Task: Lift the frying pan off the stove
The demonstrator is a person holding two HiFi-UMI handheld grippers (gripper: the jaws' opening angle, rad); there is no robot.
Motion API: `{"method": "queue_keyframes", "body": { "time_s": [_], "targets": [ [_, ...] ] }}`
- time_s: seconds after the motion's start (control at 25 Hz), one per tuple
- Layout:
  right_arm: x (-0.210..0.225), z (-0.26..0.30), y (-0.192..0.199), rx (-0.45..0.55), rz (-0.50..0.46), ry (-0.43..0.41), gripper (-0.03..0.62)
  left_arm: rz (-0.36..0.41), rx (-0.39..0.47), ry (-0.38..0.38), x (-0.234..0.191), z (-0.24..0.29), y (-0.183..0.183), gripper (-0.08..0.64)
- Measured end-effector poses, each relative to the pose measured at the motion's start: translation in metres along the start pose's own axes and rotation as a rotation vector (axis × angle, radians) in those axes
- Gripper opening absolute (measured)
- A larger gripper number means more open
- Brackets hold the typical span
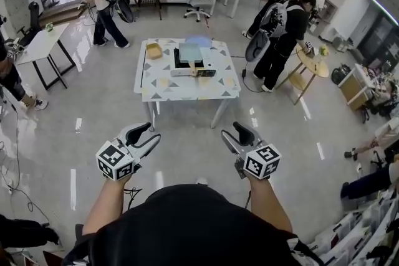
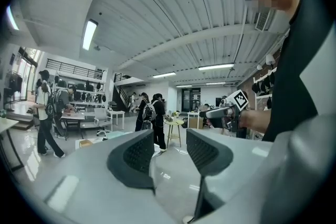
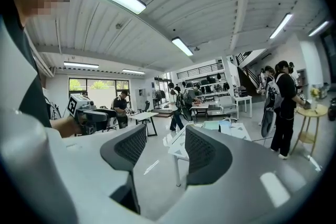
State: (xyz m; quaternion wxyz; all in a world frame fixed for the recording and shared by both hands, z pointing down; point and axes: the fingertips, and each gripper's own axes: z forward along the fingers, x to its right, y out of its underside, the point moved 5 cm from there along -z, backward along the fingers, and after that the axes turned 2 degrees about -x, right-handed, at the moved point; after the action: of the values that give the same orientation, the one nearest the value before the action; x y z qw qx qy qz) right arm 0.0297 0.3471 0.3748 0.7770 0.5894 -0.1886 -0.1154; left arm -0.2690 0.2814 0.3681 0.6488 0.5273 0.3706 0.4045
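Observation:
A black stove point(image 1: 184, 61) stands on a white patterned table point(image 1: 187, 87) a few steps ahead on the floor. A pale blue-grey shape point(image 1: 191, 50) lies on top of it, with a rounded bluish part point(image 1: 198, 40) behind; at this distance I cannot tell which of them is the frying pan. My left gripper point(image 1: 147, 135) and right gripper point(image 1: 233, 133) are held at waist height, far short of the table. Both are open and hold nothing. The same open, empty jaws show in the left gripper view point(image 2: 169, 152) and the right gripper view point(image 3: 164, 150).
A small tan box point(image 1: 154, 50) and a white strip point(image 1: 182, 72) also lie on the table. People stand to the table's right point(image 1: 282, 40) and at the far left point(image 1: 103, 3). Other desks point(image 1: 43, 47), an office chair point(image 1: 199, 0) and a round side table point(image 1: 312, 65) ring the room.

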Motion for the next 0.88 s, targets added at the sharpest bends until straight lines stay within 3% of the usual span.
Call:
{"method": "queue_keyframes", "body": {
  "time_s": [0.32, 0.88],
  "targets": [
    [0.016, 0.002, 0.007, -0.008, 0.045, 0.008, 0.265, 0.002, -0.026, 0.037, -0.003, 0.019, 0.008, 0.189],
    [0.082, 0.037, 0.007, -0.007, 0.096, -0.002, 0.265, -0.024, -0.049, 0.02, -0.037, 0.071, 0.007, 0.189]
  ]
}}
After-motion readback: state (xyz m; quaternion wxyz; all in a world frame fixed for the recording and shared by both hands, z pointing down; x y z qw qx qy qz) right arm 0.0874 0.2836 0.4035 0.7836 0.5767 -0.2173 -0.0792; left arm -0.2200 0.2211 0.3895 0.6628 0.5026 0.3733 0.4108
